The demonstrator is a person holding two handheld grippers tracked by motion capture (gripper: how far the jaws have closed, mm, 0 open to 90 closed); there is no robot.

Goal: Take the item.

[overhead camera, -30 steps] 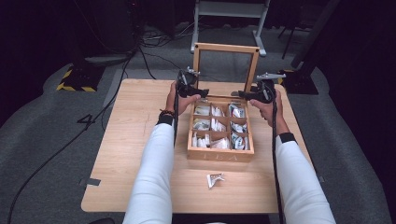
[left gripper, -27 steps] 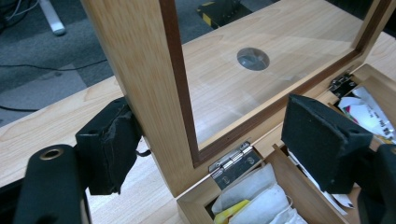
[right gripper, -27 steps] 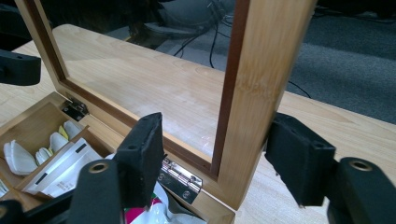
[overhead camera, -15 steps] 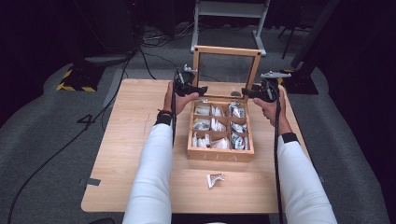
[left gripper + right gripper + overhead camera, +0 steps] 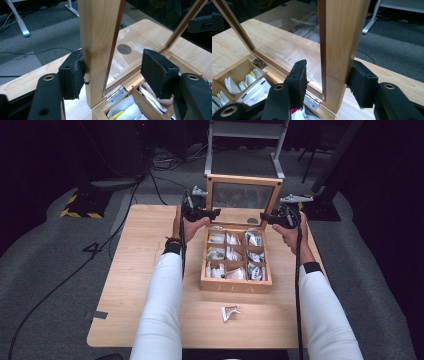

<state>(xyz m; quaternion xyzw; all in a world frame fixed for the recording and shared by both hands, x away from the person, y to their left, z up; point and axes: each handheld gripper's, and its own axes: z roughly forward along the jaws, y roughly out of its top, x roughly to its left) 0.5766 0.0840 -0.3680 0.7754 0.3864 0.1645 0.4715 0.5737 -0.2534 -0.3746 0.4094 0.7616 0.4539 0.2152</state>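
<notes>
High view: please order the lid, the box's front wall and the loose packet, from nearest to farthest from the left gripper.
1. Lid, upright, right beside the left gripper.
2. Front wall, toward the person.
3. Loose packet, on the table before the box.

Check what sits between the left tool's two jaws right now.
In the left gripper view, the left tool straddles the lid's wooden side rail: the outer jaw touches it, the inner jaw stands clear behind the glass; the jaws have just been closing.
</notes>
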